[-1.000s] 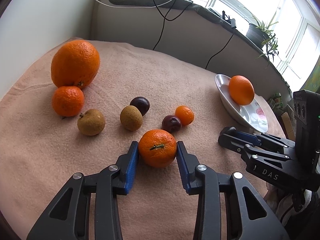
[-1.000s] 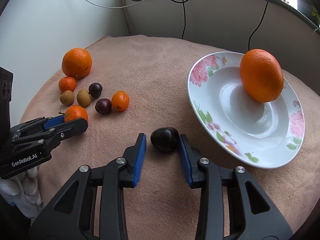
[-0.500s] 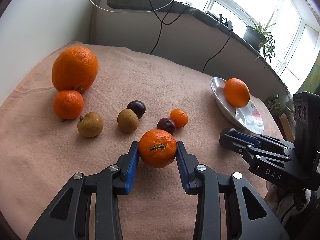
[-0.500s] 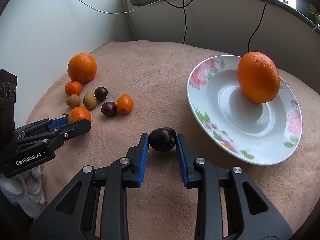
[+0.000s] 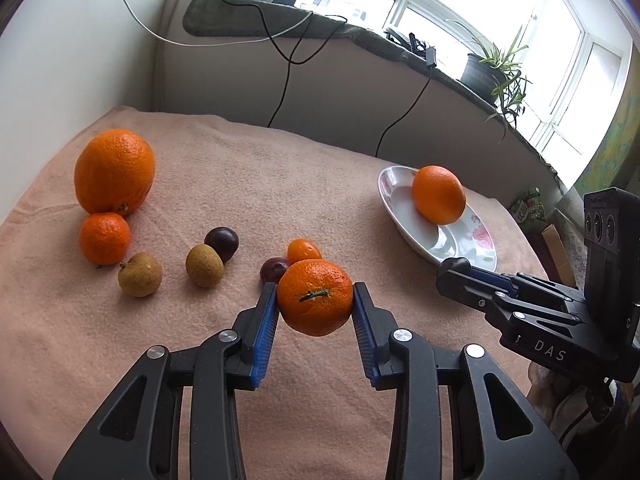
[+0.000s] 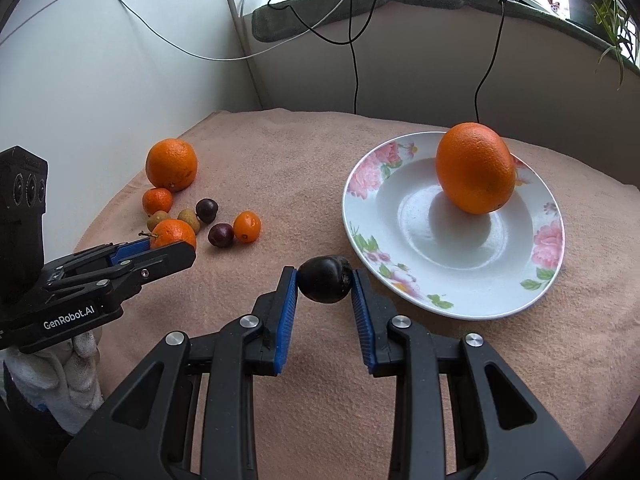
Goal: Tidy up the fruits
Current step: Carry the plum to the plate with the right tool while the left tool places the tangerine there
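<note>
Left wrist view: left gripper point(image 5: 315, 300) clamped on one tangerine point(image 5: 315, 297), blue pads pressed to both its sides, stem toward the camera, fruit lifted clear of the pink towel point(image 5: 240, 184). Right wrist view: right gripper point(image 6: 325, 285) closed on one dark plum point(image 6: 325, 284), pads touching both sides, held just beside the near-left rim of the floral plate point(image 6: 544, 276). On the plate: one large orange point(image 6: 475, 168), sitting toward the far side. Loose on the towel, counted from the left wrist view: one big orange point(image 5: 114, 171) far left, one tangerine point(image 5: 105, 238) touching it in front, two brown round fruits point(image 5: 140, 274) point(image 5: 204, 265), two more dark plums, one point(image 5: 222, 239) touching the second brown fruit and one point(image 5: 273, 270) partly hidden behind the held tangerine, and one small kumquat-like orange fruit point(image 5: 304, 250) just behind it. Totals: two large oranges, two tangerines, three plums, two brown fruits, one small orange fruit, one plate. Plate well apart from the loose cluster, to its right. A white-gloved hand point(image 6: 60, 376) shows under the left gripper body in the right wrist view. Window sill behind with one potted plant point(image 5: 490, 70) and black cables hanging down the wall.
</note>
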Tool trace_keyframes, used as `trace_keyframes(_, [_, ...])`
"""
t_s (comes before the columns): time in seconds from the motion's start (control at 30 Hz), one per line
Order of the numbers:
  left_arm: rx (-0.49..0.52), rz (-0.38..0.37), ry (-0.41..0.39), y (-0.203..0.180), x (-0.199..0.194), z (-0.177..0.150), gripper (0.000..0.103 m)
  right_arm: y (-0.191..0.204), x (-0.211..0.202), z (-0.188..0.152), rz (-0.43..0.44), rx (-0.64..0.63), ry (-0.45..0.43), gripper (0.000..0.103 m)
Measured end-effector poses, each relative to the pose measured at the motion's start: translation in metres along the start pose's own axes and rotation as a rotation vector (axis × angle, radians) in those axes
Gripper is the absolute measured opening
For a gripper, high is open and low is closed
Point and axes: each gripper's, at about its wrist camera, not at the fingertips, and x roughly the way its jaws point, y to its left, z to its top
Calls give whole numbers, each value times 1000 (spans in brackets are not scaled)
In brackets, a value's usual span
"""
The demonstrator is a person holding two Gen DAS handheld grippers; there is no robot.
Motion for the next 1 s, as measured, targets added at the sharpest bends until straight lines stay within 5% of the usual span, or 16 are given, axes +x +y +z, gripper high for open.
trace_keyframes(1.0, [111,-108,29,-77,42,29,35,-87,-28,6,-106,92,-51,29])
